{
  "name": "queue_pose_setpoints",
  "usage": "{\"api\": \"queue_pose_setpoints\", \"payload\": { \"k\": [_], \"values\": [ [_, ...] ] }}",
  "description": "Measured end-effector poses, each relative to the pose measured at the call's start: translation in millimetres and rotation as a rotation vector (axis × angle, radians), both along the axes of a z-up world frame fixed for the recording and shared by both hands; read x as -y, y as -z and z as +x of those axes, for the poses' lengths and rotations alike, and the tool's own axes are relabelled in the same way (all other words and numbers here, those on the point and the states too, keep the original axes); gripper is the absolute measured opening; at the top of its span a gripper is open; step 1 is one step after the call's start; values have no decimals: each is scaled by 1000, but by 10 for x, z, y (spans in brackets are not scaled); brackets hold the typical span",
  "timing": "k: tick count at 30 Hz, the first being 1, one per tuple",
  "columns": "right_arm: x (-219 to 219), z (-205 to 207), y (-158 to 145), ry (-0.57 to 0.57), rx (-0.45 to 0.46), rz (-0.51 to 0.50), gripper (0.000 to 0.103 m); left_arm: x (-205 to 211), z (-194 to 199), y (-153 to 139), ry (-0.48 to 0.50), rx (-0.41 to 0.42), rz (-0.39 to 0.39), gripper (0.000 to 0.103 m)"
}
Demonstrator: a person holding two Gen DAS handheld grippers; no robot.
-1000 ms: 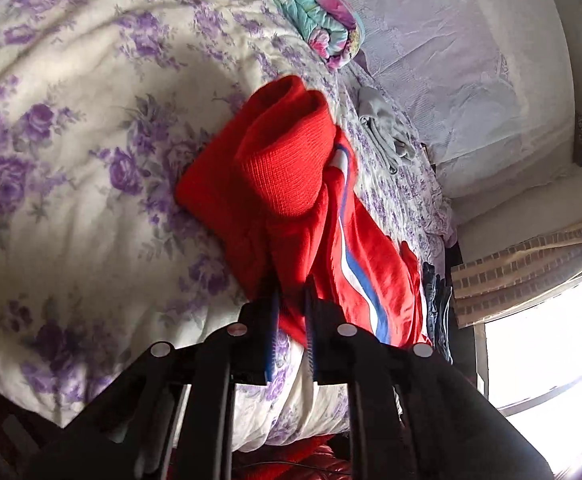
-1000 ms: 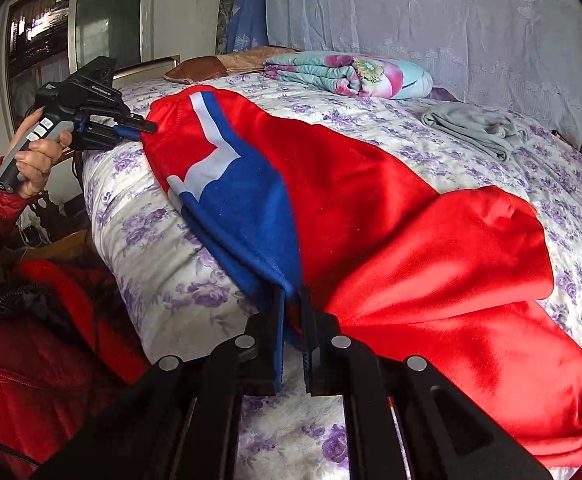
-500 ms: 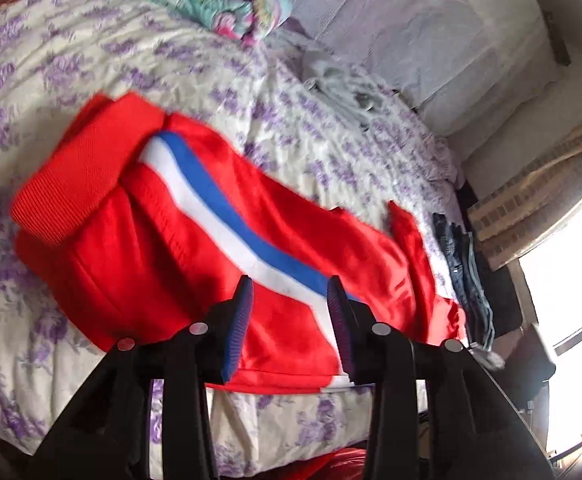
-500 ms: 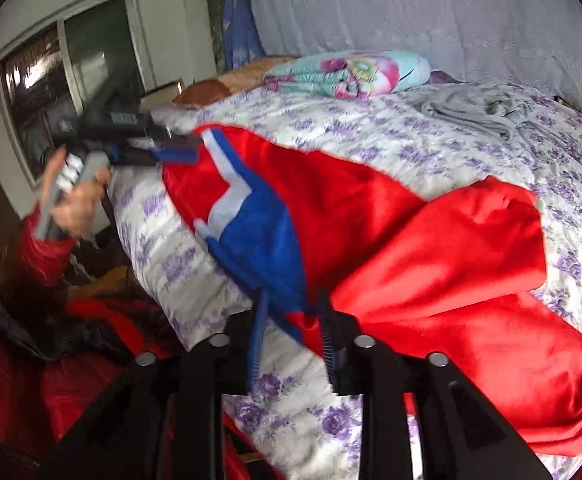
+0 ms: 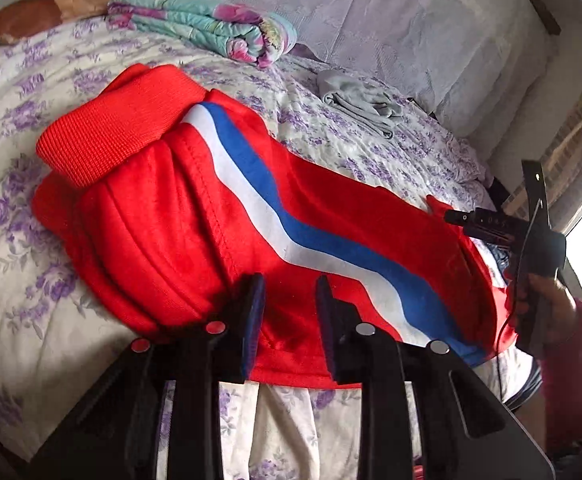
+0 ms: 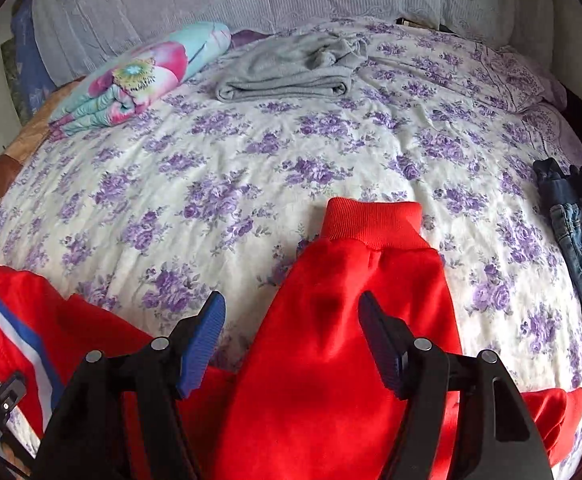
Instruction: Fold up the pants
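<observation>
Red pants (image 5: pixel 195 240) lay across the bed (image 6: pixel 291 152). Left tool (image 5: pixel 289 316) had just narrowed, right tool (image 6: pixel 291 344) just widened, both gaping, gripping nothing. Risk: soft fleece could bunch, skewing the next fold.

Black claw (image 6: pixel 291 344) arms with silver round screws, ribbed blue pads (image 6: pixel 203 344); red sleeve (image 5: pixel 571 368).
</observation>
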State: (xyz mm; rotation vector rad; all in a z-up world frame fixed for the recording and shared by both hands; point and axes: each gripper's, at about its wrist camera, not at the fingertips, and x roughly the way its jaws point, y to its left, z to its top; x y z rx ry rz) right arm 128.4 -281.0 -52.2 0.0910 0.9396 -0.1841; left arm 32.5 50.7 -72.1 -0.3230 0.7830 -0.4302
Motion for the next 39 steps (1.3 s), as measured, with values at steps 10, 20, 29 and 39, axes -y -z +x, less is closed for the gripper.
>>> {"api": "queue_pose_setpoints", "payload": {
  "k": [10, 20, 29, 39],
  "values": [
    [247, -169, 2, -28, 59, 96, 4, 57, -68, -19, 36, 64, 37, 43],
    [1360, -2420, -130, 294, 355, 338, 4, 50, -72, -1, 36, 51, 10, 44],
    [1798, -2675, 242, 432, 412, 521, 44, 108, -52, -40, 8, 9, 7, 53],
    [1513, -2724, -225, 299, 541, 168, 39, 155, -67, -152, -34, -10, 20, 54]
  ]
}}
